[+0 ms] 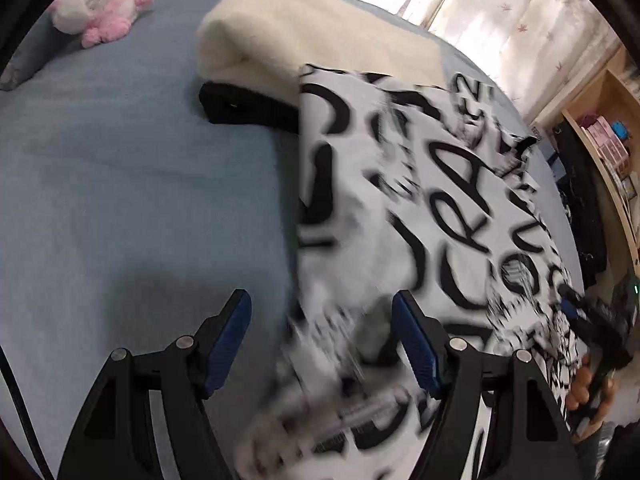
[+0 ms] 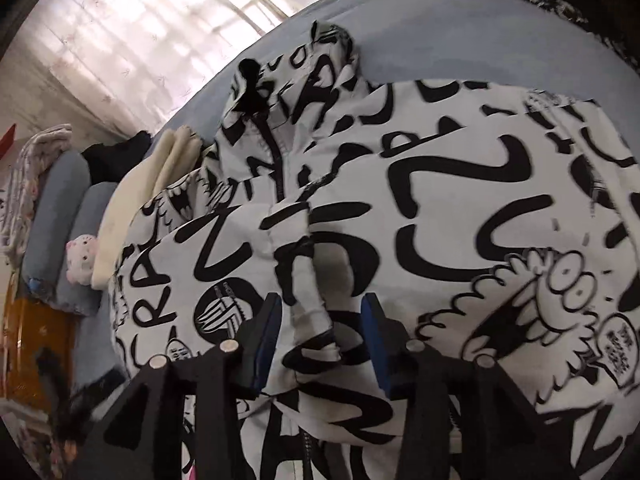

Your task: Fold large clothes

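step: laying fold | right gripper (image 2: 320, 340) jaws part-spread, printed jacket (image 2: 440, 208) fold loose between them | left gripper (image 1: 320, 344) spread, hem between, unpinched | i smooth outward before lifting

To the left of the left gripper (image 1: 322, 344) we see open blue bed (image 1: 120, 200) sheet, bare up to the plush toy (image 1: 100, 4) far ahead on the left. Between its jaws and to their right, the printed jacket (image 1: 420, 200) fills the way, blurred at its near edge. Ahead of it a cream folded garment (image 1: 312, 28) lies over a black one (image 1: 244, 110), both touching the jacket. Between the jaws of the right gripper (image 2: 320, 340) a raised fold of jacket stands, not pinched. Beyond the jacket, ahead and right, lies bare sheet.
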